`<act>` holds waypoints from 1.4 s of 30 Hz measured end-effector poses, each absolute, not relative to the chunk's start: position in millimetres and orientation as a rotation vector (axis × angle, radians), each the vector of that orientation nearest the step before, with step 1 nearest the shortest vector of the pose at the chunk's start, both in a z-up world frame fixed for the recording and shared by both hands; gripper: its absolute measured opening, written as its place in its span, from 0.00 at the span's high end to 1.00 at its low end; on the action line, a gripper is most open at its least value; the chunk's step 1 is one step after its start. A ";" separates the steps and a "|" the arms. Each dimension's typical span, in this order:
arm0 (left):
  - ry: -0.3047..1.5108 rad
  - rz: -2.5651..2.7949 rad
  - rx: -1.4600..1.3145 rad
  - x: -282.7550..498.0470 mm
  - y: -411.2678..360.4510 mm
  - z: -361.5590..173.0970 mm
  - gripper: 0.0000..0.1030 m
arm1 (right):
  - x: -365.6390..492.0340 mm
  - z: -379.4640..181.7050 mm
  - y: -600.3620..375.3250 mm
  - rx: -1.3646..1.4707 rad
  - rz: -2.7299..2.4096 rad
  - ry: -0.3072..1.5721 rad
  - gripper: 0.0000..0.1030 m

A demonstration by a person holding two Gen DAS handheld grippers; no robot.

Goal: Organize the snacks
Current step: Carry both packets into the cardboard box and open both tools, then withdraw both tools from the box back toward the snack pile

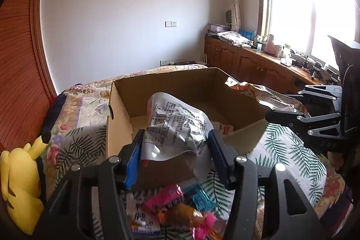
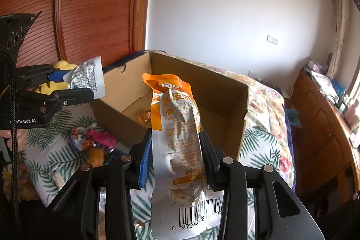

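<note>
My left gripper (image 1: 175, 138) is shut on a crumpled silver snack bag (image 1: 177, 125) with black print, held above the near wall of an open cardboard box (image 1: 121, 100). The same left gripper (image 2: 76, 86) and its silver bag (image 2: 90, 78) appear at the left of the right wrist view. My right gripper (image 2: 174, 143) is shut on a tall orange and white snack pouch (image 2: 177, 145) with a barcode, upright before the cardboard box (image 2: 245, 105). That right gripper (image 1: 290, 114) and its orange pouch (image 1: 267, 93) hang over the box's right wall. A small orange packet (image 2: 145, 116) lies inside the box.
Loose snacks lie on the leaf-print bedcover (image 1: 292, 150) in front of the box: pink packets (image 1: 164, 195), a teal one (image 1: 200, 197) and more (image 2: 99, 141). A yellow plush toy (image 1: 20, 186) sits at the left. A wooden cabinet (image 1: 247, 62) with clutter runs under the window.
</note>
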State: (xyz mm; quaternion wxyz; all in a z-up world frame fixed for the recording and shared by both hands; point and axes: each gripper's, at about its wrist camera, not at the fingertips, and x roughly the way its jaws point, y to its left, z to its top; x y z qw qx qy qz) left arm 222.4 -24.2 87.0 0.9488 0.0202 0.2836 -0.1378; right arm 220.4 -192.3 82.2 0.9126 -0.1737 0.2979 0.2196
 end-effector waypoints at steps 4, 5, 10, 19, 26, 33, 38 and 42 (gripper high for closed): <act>0.588 -0.281 0.055 245.4 -27.0 83.8 0.47 | 245.4 79.4 -192.0 -0.361 0.453 0.625 0.62; 0.589 -0.280 0.058 250.0 -27.6 83.0 0.47 | 251.1 77.8 -191.7 -0.363 0.455 0.629 0.62; 0.611 -0.278 0.054 278.1 -27.3 73.6 0.47 | 276.6 68.5 -186.8 -0.376 0.461 0.649 0.62; 0.660 -0.277 0.044 312.3 -26.7 54.5 0.46 | 315.7 45.5 -167.9 -0.411 0.479 0.691 0.62; 0.675 -0.282 0.051 323.9 -28.0 46.8 0.44 | 329.0 34.8 -159.6 -0.430 0.484 0.715 0.62; 0.680 -0.280 0.027 327.5 -22.4 43.9 0.40 | 332.8 32.4 -157.3 -0.424 0.480 0.734 0.61; 0.668 -0.270 0.026 324.0 -18.4 48.2 0.40 | 334.4 34.1 -156.0 -0.426 0.470 0.734 0.60; 0.650 -0.266 0.035 314.4 -16.7 54.2 0.40 | 334.1 36.6 -155.6 -0.408 0.470 0.735 0.59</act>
